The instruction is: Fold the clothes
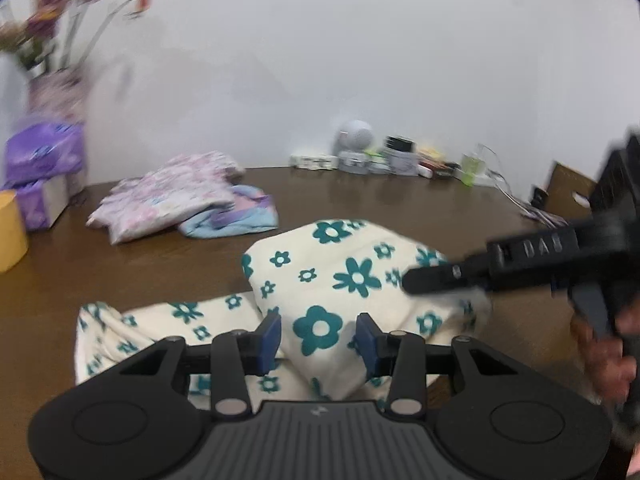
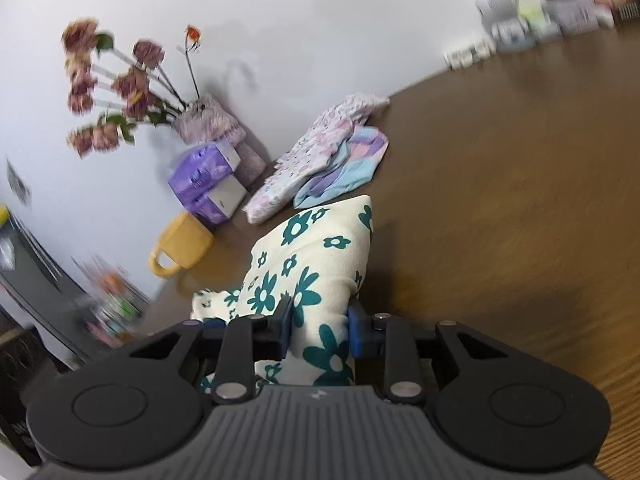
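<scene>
Three garments [image 1: 344, 276] on one table [image 1: 160, 264], one yellow mug [image 2: 182, 246], two tools [image 1: 318, 340].

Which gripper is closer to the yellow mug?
Left. The left gripper sits at the flowered cloth's near edge, on the side toward the yellow mug. The right gripper holds the cloth's other side, farther away.
</scene>
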`<state>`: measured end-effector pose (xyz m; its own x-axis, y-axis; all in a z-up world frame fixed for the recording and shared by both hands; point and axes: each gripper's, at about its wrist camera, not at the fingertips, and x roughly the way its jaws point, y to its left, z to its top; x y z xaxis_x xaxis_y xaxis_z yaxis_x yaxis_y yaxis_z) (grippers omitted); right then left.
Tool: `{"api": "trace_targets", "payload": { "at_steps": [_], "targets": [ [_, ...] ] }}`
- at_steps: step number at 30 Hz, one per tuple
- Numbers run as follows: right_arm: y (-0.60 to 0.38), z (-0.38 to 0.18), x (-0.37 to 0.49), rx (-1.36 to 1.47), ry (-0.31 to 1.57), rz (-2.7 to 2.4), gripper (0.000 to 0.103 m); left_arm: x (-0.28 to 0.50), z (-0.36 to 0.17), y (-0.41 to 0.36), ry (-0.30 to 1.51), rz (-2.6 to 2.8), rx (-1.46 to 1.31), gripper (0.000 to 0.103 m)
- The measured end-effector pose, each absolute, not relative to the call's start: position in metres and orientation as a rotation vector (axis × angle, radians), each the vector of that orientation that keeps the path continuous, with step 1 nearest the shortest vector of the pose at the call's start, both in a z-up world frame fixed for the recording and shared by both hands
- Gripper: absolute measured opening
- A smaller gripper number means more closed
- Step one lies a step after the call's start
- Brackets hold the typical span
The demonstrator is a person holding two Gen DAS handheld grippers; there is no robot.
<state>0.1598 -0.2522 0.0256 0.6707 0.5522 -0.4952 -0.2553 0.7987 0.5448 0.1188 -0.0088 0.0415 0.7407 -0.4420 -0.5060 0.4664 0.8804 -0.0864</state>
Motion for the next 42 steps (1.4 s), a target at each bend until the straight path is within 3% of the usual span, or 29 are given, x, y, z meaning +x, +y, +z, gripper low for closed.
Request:
{"api": "trace_targets", "payload": {
  "at_steps": [8,15,23,30,42],
  "targets": [
    [-0.278,0.078,0.163,0.099,0.718,0.349,0.026,0.134,0.038,-0.081,0.572,-0.654,0.277,0.035],
    [-0.276,0.094,0.157,-0.181,0.681,0.254,0.026,0.15,0.024,-0.134,0.589,-0.71,0.264,0.036],
    [-0.227,0.094,0.14,-0.466,0.574,0.23,0.026,0.14,0.04,-0.071,0.605,-0.64,0.145,0.043],
    [-0.19,0.093,0.134,-0.53,0.556,0.241,0.026,0.136,0.036,-0.018,0.625,-0.594,0.109,0.047],
    [-0.136,0.073,0.125,-0.541,0.58,0.387,0.03,0.121,0.029,-0.003,0.656,-0.615,0.097,0.047]
  ]
}}
